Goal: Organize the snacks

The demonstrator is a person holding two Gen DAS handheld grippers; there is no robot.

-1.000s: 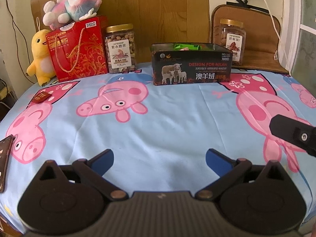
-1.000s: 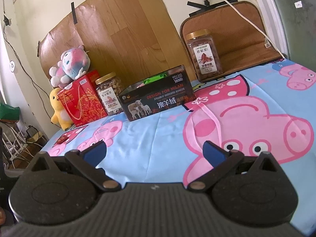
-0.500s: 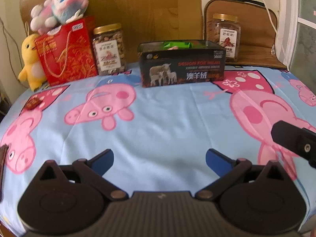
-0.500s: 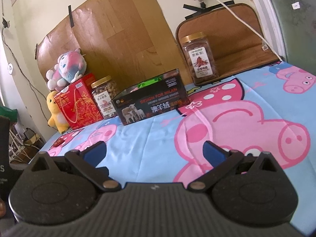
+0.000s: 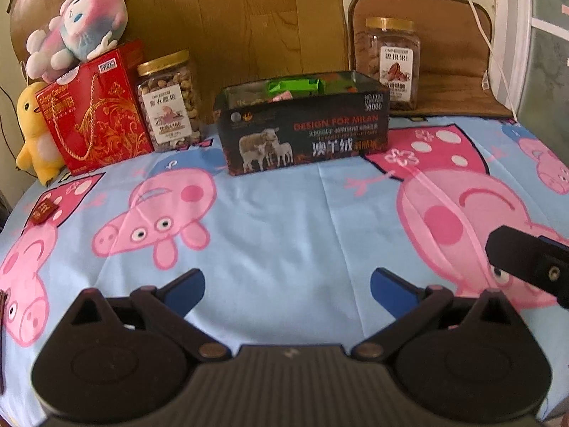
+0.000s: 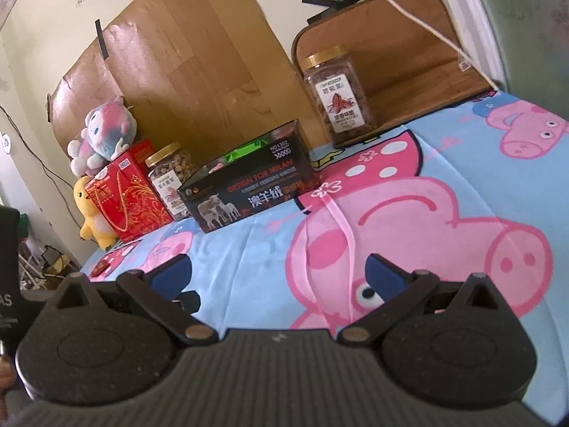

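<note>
A black open box (image 5: 302,131) (image 6: 249,192) with sheep pictures stands at the back middle of the table; green and other snack packets (image 5: 291,87) show inside it. A small dark red packet (image 5: 43,211) (image 6: 100,267) lies on the cloth at the far left. My left gripper (image 5: 287,284) is open and holds nothing, low over the near cloth. My right gripper (image 6: 277,274) is also open and holds nothing; part of it (image 5: 530,267) shows at the right edge of the left wrist view.
Along the back stand a red gift box (image 5: 94,114) with a plush toy (image 5: 78,28) on top, a yellow duck toy (image 5: 33,135), a nut jar (image 5: 169,101) and a second jar (image 5: 391,62) on a brown mat. A dark flat object (image 5: 3,338) lies at the left edge.
Both grippers moved slightly closer to the box and shifted their view; the box looks a little larger. Both stay open.
</note>
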